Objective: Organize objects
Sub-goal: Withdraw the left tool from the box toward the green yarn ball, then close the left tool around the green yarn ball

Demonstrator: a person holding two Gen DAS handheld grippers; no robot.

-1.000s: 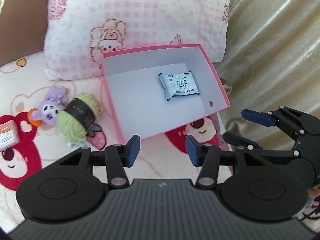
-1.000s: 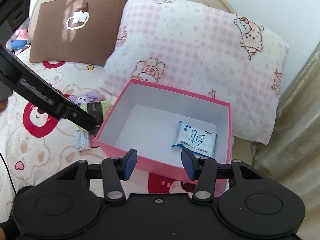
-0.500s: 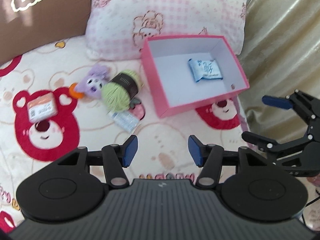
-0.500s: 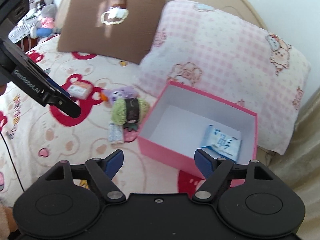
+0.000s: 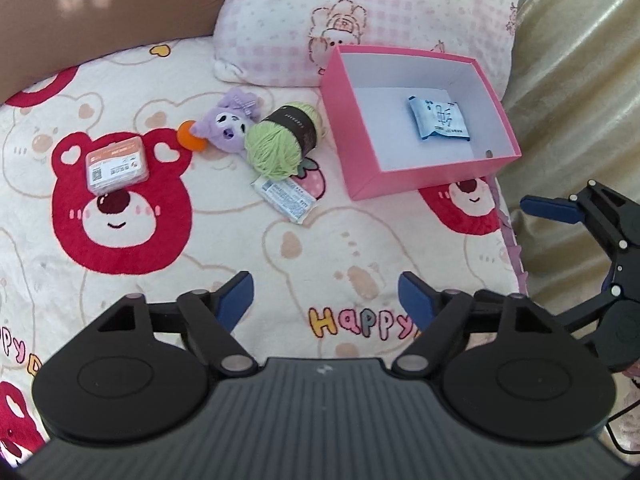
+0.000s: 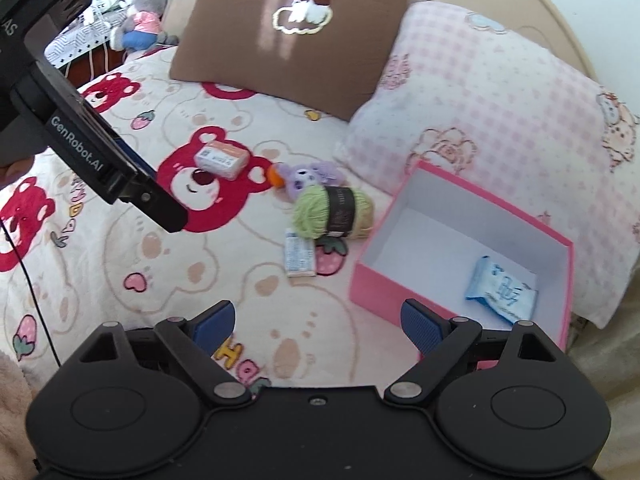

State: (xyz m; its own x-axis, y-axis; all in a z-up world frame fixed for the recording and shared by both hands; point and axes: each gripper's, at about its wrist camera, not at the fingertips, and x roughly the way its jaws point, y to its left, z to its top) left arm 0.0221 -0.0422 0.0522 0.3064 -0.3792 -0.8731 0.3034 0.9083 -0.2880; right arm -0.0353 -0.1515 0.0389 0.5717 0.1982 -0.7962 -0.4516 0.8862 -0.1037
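Observation:
A pink box (image 5: 352, 152) (image 6: 568, 280) with a white inside lies on the bed and holds a blue tissue pack (image 5: 438, 118) (image 6: 502, 292). Left of it sit a green yarn ball (image 5: 280, 140) (image 6: 330, 210), a purple plush toy (image 5: 230, 122) (image 6: 306, 178), a small white packet (image 5: 286, 194) (image 6: 298, 256) and an orange-topped card box (image 5: 116, 162) (image 6: 220, 158). My left gripper (image 5: 326, 294) hovers over the blanket, its jaws opening with nothing between them. My right gripper (image 6: 316, 320) is near the box's front corner, jaws also opening and empty.
A pink checked pillow (image 5: 360, 8) (image 6: 500, 112) and a brown pillow (image 5: 92, 20) (image 6: 296, 28) lean at the head of the bed. A gold curtain (image 5: 580, 100) hangs at the right edge. The bear-print blanket (image 5: 304, 248) stretches below the objects. Plush toys (image 6: 140, 12) stand far left.
Both grippers have pulled back from the pink box toward the foot of the bed, and both jaws have spread wider. The tissue pack stays inside the box.

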